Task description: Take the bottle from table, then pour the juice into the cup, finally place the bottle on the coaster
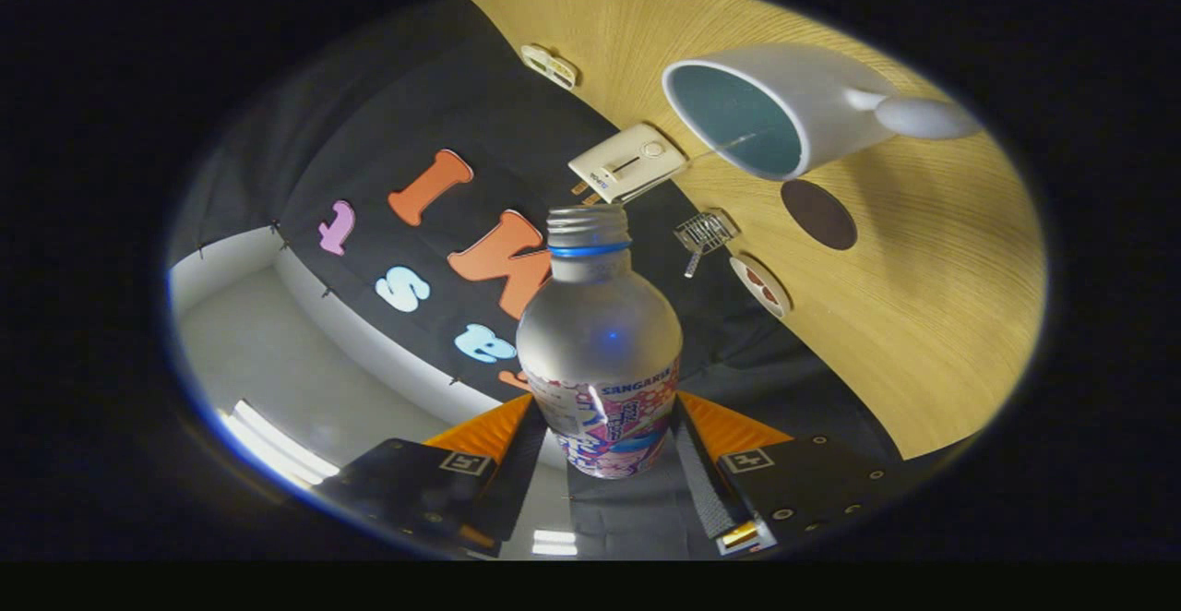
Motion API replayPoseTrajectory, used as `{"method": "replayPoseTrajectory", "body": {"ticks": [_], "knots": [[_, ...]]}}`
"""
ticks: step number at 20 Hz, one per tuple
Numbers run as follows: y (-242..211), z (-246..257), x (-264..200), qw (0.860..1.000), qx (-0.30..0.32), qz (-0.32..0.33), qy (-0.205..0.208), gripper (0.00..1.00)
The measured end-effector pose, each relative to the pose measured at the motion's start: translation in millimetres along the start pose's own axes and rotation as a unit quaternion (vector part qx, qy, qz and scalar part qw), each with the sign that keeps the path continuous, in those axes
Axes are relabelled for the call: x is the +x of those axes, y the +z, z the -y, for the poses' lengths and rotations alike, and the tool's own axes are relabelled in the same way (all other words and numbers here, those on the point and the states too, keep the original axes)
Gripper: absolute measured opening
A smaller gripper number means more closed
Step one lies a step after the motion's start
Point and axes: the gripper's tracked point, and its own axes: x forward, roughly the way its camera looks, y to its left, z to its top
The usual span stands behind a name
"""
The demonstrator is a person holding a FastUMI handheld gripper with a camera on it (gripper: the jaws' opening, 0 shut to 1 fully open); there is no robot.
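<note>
I hold the bottle (600, 353) in my gripper (604, 440); both fingers (517, 436) press on its labelled lower body, one on each side, so the jaws are closed around it. The bottle's long axis runs straight ahead along the fingers, base near me, open threaded mouth pointing away. The cap is off; a blue ring sits just under the threads. The upper body is frosted and clear, and I cannot tell how much liquid is inside.

The whole view is rolled: the wooden table (941, 316) appears as a slanted surface on the right, so the bottle is tilted well off upright relative to the table.

The cup (784, 117), white outside and teal inside, stands on the table beyond the bottle's mouth and to its right, its opening facing toward me and its handle on the far right side. The mouth of the bottle is apart from the cup's rim.

The dark round coaster (818, 214) lies flat on the table just beside the cup, bare. A white charger (627, 163) lies between bottle mouth and cup.
</note>
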Motion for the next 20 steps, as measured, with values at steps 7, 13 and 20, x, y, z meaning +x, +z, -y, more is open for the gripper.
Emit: {"method": "replayPoseTrajectory", "body": {"ticks": [7, 13, 20], "knots": [[13.9, 12.6, -3.8, 0.999, -0.028, 0.020, -0.022, 0.75], [12.0, 46.4, -8.4, 0.993, -0.090, 0.008, -0.078, 0.75], [22.2, 74.7, -15.7, 0.967, -0.204, 0.005, -0.151, 0.75]]}}
